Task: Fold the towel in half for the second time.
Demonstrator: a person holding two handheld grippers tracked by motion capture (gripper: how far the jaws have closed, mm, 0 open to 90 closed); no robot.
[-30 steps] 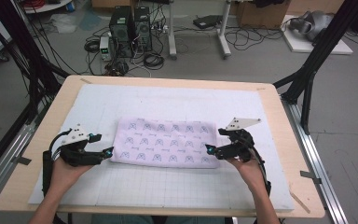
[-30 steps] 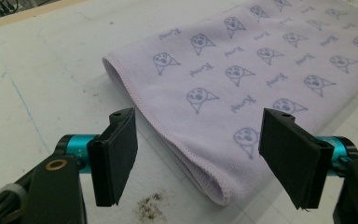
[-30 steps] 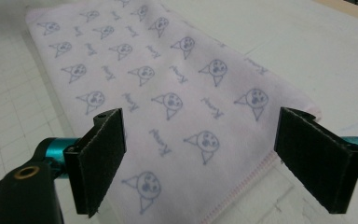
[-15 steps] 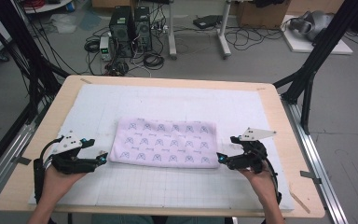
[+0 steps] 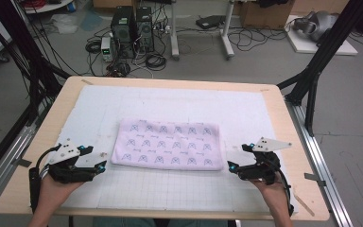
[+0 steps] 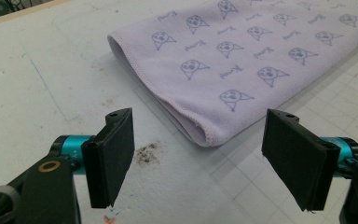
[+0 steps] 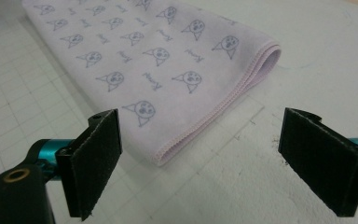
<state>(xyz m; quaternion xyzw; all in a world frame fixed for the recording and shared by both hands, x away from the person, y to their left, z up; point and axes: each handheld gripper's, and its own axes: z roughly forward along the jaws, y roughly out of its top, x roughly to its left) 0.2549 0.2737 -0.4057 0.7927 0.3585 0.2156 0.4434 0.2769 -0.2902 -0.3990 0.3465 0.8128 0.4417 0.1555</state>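
I have pulled both claws back off the folded towel (image 5: 169, 145), which lies flat mid-table (image 5: 274, 109). My left claw (image 5: 103, 165) and right claw (image 5: 232, 166) stand spread and empty just beyond its near corners, so this fold looks finished.

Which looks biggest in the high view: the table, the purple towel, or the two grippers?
1. Table, largest by far.
2. Purple towel, folded flat on the white mat.
3. Left gripper and right gripper: they look about the same size, so I would not rank one above the other.
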